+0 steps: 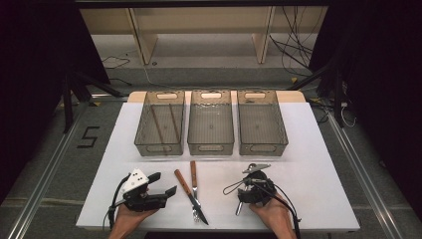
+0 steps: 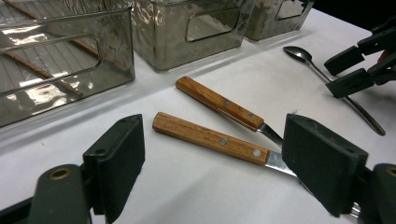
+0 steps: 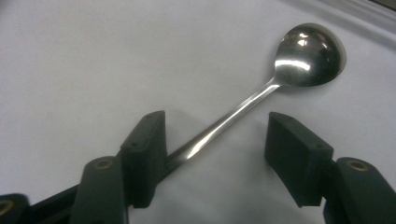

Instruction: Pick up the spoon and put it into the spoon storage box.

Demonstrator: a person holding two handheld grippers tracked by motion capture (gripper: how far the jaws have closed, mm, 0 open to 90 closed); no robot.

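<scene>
Right jaws (image 3: 212, 156) straddle spoon (image 3: 261, 93) handle, released, bowl at 1 o'clock, placed for pickup. Left jaws (image 2: 210, 163) released, aimed at knife (image 2: 210, 138) and fork (image 2: 219, 102).

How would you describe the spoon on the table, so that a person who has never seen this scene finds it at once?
Start from the white table with three clear bins along its far edge. On the near side, ahead of the right bin, the spoon lies flat between the open jaws of the right gripper. Unlike the knife and the fork nearby, which have wooden handles, it is all shiny metal.
</scene>
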